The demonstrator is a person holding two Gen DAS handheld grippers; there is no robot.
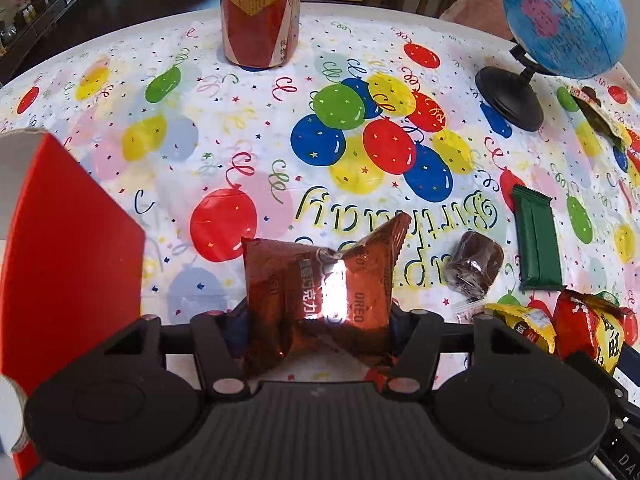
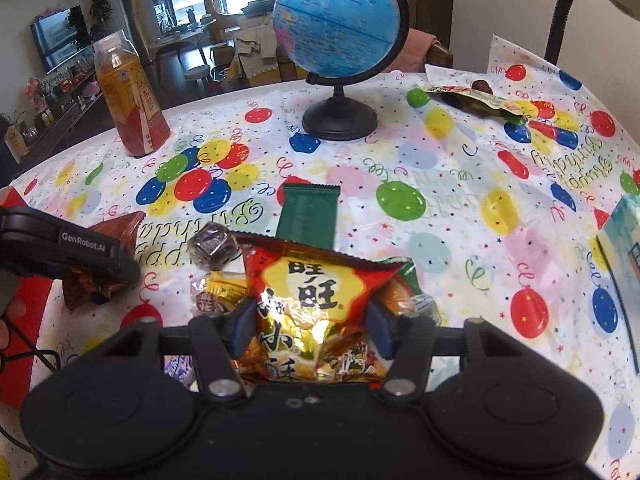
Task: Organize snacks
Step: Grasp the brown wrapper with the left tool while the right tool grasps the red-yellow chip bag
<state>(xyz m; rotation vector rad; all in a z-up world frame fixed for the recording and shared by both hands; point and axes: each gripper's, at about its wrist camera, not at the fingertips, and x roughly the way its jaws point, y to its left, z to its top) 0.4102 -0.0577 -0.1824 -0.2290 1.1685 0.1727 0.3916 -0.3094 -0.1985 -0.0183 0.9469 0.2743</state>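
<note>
Left wrist view
- Left gripper [image 1: 318, 320]: jaws pressed on both sides of the brown Oreo packet [image 1: 320, 280]; grasping it, foil creased at the waist.
- Packet place: nearer the camera than the globe [image 1: 564, 20], well apart from it, resting on the tabletop [image 1: 200, 120] or just off it; cannot tell which.
- Red box [image 1: 68, 240]: far from the globe, at the opposite edge of the view, close beside the gripper; likely the bin for the snacks.
- Loose snacks: wrapped brown cake [image 1: 474, 262] and green bar [image 1: 536, 240] lie between the Oreo packet and the globe's base.
- Doing it well: lift straight up before swinging toward the box, so the packet's tail clears the box wall; grip is low on the pack, so move slowly.

Right wrist view
- Right gripper [image 2: 310, 328]: blue pads [image 2: 378, 330] clamped on the red rice-cracker bag [image 2: 316, 304]; grasping it.
- Bag place: directly nearer the camera than the globe, atop a heap with a yellow packet [image 2: 224, 288] touching its side.
- Bottle [image 2: 130, 100]: stands off to the globe's side, away from the work.
- Doing it well: raise gently so neighbours under the bag are not dragged; crackers crush easily, so no tighter squeeze.
</note>
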